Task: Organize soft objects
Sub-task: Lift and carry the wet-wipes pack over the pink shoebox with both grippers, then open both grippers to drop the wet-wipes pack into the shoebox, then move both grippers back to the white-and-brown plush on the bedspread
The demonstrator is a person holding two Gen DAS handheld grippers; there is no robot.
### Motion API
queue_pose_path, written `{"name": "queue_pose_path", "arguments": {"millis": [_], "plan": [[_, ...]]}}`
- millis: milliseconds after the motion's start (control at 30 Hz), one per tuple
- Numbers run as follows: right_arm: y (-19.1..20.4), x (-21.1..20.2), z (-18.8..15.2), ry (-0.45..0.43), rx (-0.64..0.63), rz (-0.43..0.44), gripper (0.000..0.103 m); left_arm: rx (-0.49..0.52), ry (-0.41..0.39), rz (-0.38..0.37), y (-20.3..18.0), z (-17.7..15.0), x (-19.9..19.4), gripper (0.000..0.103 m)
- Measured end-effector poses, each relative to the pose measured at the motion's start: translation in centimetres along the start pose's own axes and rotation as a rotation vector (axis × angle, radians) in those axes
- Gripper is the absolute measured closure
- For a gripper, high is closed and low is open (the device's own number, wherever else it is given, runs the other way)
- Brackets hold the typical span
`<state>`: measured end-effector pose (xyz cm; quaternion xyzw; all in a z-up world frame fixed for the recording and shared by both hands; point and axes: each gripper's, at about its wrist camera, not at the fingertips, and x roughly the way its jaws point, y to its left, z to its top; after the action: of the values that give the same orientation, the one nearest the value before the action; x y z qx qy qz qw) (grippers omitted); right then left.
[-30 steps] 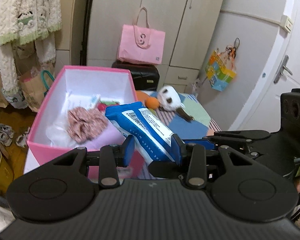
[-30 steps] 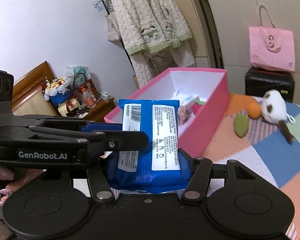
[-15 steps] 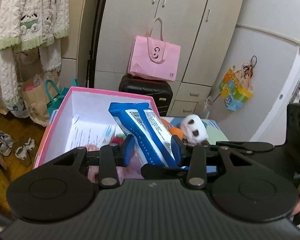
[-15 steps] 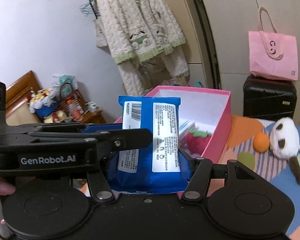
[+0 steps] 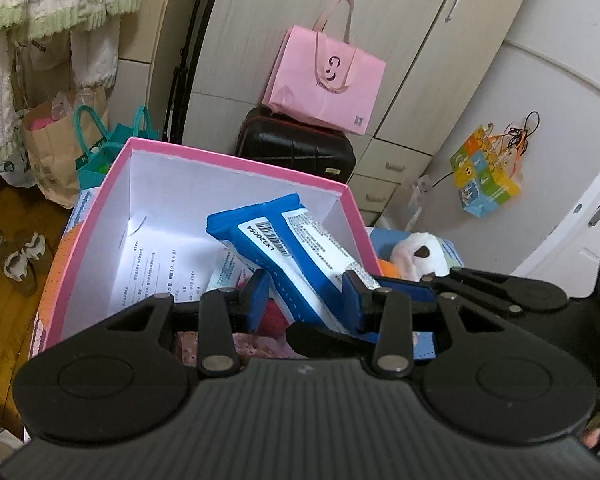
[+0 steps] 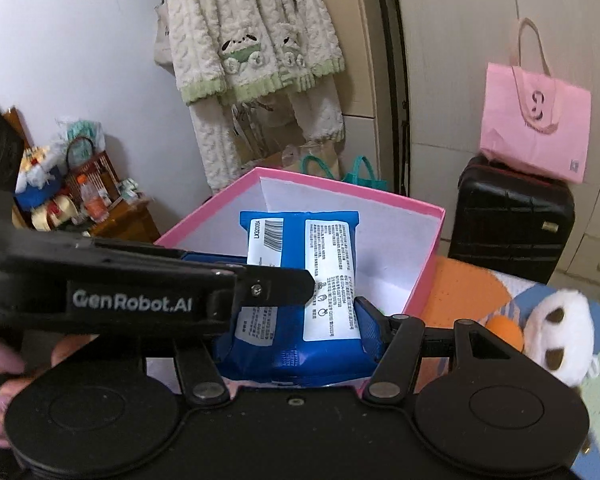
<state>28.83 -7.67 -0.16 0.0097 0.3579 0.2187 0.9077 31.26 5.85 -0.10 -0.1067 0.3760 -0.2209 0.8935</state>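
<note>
I have the blue wipes pack clamped between both tongs at once. My right gripper squeezes its wide lower end from both sides, low in the centre of the right wrist view. My left gripper pinches the pack across its thin edge, at the centre of the left wrist view, and it also crosses the left half of the right wrist view as a black bar. Neither pair of jaws stands free; both press into the wrapper.

The pack hangs over the open pink box, its top end tilted toward the upper left of the left wrist frame, above the white inner walls. It is not yet set down. I judge this item nearly placed: what remains is lowering it and letting go.

Inside the box, low in the left wrist frame, I can make out a printed paper sheet and something pink and soft under my left fingers, probably cloth, though the tongs hide most of it.

Outside the box, at the right of both views, a white plush toy and an orange ball lie on the patchwork cover. Those are left to gather, I judge.
</note>
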Motion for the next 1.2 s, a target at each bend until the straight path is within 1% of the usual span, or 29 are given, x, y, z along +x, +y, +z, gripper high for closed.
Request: {"name": "queue_pose_path", "arguments": {"millis": [133,267,367,400,467,533,667,767,867,1033,1200], "plan": [[1.1,0.8,0.3,0.006,-0.075,-0.046,0.038,-0.004,-0.001,0.035,0.4,0.3,0.6,0.065],[2.1,2.0,0.7,0.023,-0.148,-0.087,0.037,-0.03,0.013,0.04,1.3,0.8,1.3,0.065],[1.9,2.8,0.8,0.042,-0.143,-0.084,0.036,-0.034,0.039,0.053,1.5,0.7,1.7,0.065],[1.7,2.7,0.8,0.041,-0.135,-0.083,0.036,-0.033,0.039,0.067,1.4,0.5,1.6,0.062],[1.4,2.3,0.5,0.031,-0.126,-0.081,0.035,-0.008,0.022,0.094,1.1,0.2,1.0,0.061],[1.2,1.4,0.2,0.02,-0.129,-0.072,0.035,0.013,-0.004,0.119,0.8,0.0,0.0,0.06],[1.0,-1.3,-0.4,-0.011,-0.138,-0.02,0.035,0.032,-0.036,0.121,0.3,-0.3,-2.6,0.056],[0.4,-3.7,-0.9,-0.033,-0.133,0.013,0.035,0.103,-0.042,0.134,-1.0,-0.8,-4.7,0.055],[-0.1,-6.0,-1.4,-0.058,-0.135,0.03,0.035,0.135,-0.035,0.103,-2.3,-1.4,-6.9,0.055],[-0.9,-9.3,-1.9,-0.078,-0.113,0.045,0.035,0.22,-0.062,0.081,-5.4,-2.6,-10.6,0.053],[-2.1,-12.8,-2.7,-0.092,-0.073,0.045,0.035,0.303,-0.066,0.023,-8.8,-3.9,-13.4,0.05]]}}
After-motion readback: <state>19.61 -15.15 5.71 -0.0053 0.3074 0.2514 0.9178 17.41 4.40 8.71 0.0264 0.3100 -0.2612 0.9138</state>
